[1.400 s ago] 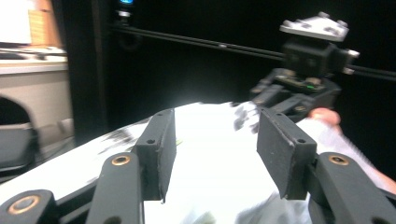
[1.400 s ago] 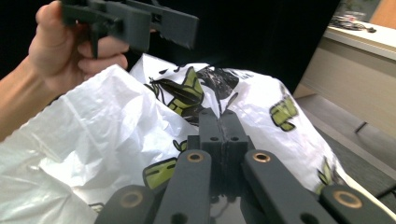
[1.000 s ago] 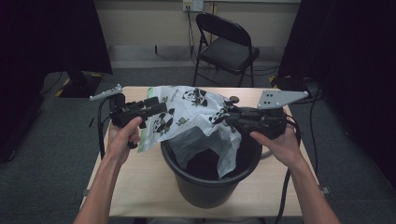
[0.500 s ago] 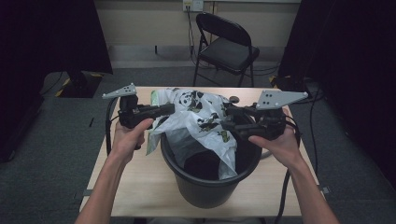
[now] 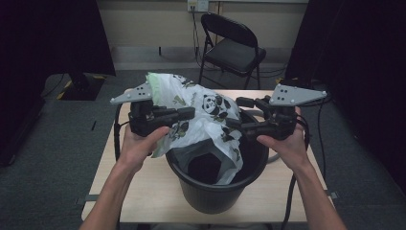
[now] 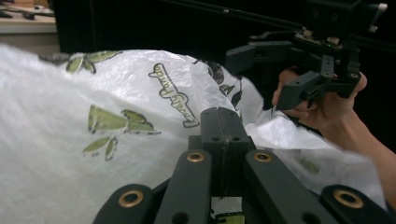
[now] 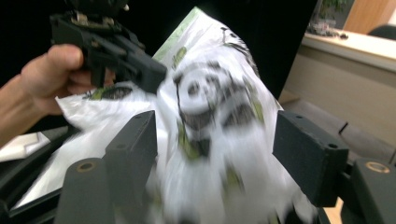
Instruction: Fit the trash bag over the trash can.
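I have the white panda bag (image 5: 201, 115) up over the black bucket (image 5: 215, 191), which sits on the table (image 5: 110, 191) — part of the bag hangs down inside it. My left gripper (image 5: 189, 114) has its jaws squeezed together on the bag's edge and holds it high. My right gripper (image 5: 232, 123) has just been opening; its jaws now stand wide apart, with the bag loose between them but not pinched.

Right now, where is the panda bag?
In the high view the bag drapes over the far left rim of the black bin, pinched by the left gripper, with the open right gripper beside it.
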{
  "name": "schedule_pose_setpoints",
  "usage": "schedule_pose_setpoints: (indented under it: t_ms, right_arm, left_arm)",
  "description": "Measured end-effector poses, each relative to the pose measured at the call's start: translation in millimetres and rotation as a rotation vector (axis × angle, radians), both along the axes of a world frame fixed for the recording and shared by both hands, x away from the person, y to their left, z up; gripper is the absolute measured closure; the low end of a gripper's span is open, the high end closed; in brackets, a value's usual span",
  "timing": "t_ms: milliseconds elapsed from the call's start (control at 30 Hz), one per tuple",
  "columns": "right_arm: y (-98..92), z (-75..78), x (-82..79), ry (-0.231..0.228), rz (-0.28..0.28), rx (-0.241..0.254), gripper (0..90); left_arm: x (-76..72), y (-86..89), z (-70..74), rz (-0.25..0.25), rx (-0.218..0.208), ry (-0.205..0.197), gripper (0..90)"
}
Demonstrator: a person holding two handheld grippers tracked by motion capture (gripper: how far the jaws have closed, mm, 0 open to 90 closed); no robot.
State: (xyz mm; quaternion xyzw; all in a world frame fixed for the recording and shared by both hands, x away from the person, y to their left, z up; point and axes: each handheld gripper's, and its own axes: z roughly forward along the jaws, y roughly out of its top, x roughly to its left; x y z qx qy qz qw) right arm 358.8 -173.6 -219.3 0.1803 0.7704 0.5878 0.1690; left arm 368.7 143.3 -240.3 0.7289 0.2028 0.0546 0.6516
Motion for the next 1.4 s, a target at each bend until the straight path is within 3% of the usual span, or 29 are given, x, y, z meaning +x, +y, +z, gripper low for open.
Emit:
schedule_pose_setpoints:
  t_ms: [200, 267, 300, 333, 367, 400, 433, 567, 600, 633, 667, 700, 733, 1000, 1067, 1100, 1167, 1233, 1333, 1400]
  right_arm:
    - [7.6, 10.1, 2.6, -0.014, -0.006, 0.019, 26.8]
    - [6.5, 9.0, 6.9, 0.012, 0.012, 0.037, 27.2]
    - [6.5, 5.6, 10.8, 0.044, 0.039, 0.035, 32.6]
    - [6.5, 5.6, 10.8, 0.044, 0.039, 0.035, 32.6]
    - [7.7, 1.9, 12.9, 0.066, 0.073, 0.019, 42.3]
    - [7.7, 1.9, 12.9, 0.066, 0.073, 0.019, 42.3]
    - [9.1, -0.2, 13.2, 0.073, 0.135, 0.002, 55.7]
    - [11.6, -0.5, 11.0, 0.059, 0.157, -0.014, 89.8]
    - [11.5, -0.2, 10.0, 0.05, 0.154, -0.013, 90.0]
    - [10.3, 0.5, 8.1, 0.036, 0.142, -0.026, 90.0]
    - [10.3, 0.5, 8.1, 0.036, 0.142, -0.026, 90.0]
    - [9.4, 0.6, 7.5, 0.032, 0.136, -0.03, 90.0]
    - [5.3, 0.3, 5.8, 0.02, 0.115, -0.042, 90.0]
    - [-14.4, -4.5, 3.2, 0.008, 0.069, -0.024, 90.0]
    - [-15.4, -4.6, 2.8, 0.004, 0.06, -0.014, 90.0]
    - [-14.5, -4.7, 3.7, 0.006, 0.057, -0.013, 81.2]
    - [-13.8, -4.9, 4.3, 0.008, 0.053, -0.015, 79.7]
    - [-11.5, -6.0, 5.1, 0.01, 0.049, -0.021, 72.3]
    - [-8.7, -7.2, 6.1, 0.013, 0.049, -0.025, 66.3]
    - [-7.7, -8.1, 7.4, 0.015, 0.052, -0.023, 64.8]
  left_arm:
    - [-10.4, -19.6, 6.9, -0.062, 0.0, -0.04, 90.0]
    - [-13.9, -20.7, 9.4, -0.077, -0.022, -0.057, 90.0]
    - [-14.6, -20.2, 10.8, -0.096, -0.04, -0.06, 90.0]
    - [-15.2, -19.2, 12.4, -0.105, -0.054, -0.065, 90.0]
    - [-16.2, -17.8, 15.3, -0.099, -0.059, -0.074, 90.0]
    - [-16.2, -17.8, 15.3, -0.099, -0.059, -0.074, 90.0]
    - [-16.1, -16.8, 16.5, -0.1, -0.062, -0.073, 90.0]
    - [-16.4, -14.2, 17.3, -0.091, -0.068, -0.074, 90.0]
    - [-16.4, -13.3, 16.9, -0.088, -0.071, -0.072, 89.3]
    - [-15.9, -12.1, 16.5, -0.076, -0.075, -0.068, 73.6]
    - [-15.4, -10.9, 16.3, -0.06, -0.077, -0.063, 73.6]
    - [-14.2, -7.9, 15.7, -0.041, -0.088, -0.058, 67.0]
    - [-12.7, -4.2, 15.3, -0.027, -0.103, -0.057, 50.7]
    - [6.6, 42.6, 6.9, 0.175, -0.203, -0.042, 42.0]
    - [14.2, 52.4, -0.4, 0.239, -0.184, -0.017, 38.8]
    - [19.6, 57.1, -5.7, 0.247, -0.177, 0.011, 37.3]
    - [29.1, 66.4, -18.6, 0.281, -0.179, 0.041, 36.4]
    - [36.8, 73.9, -30.9, 0.295, -0.207, 0.079, 32.0]
    - [46.3, 80.0, -41.9, 0.327, -0.178, 0.109, 26.8]
    - [51.0, 83.8, -46.1, 0.324, -0.187, 0.133, 25.5]
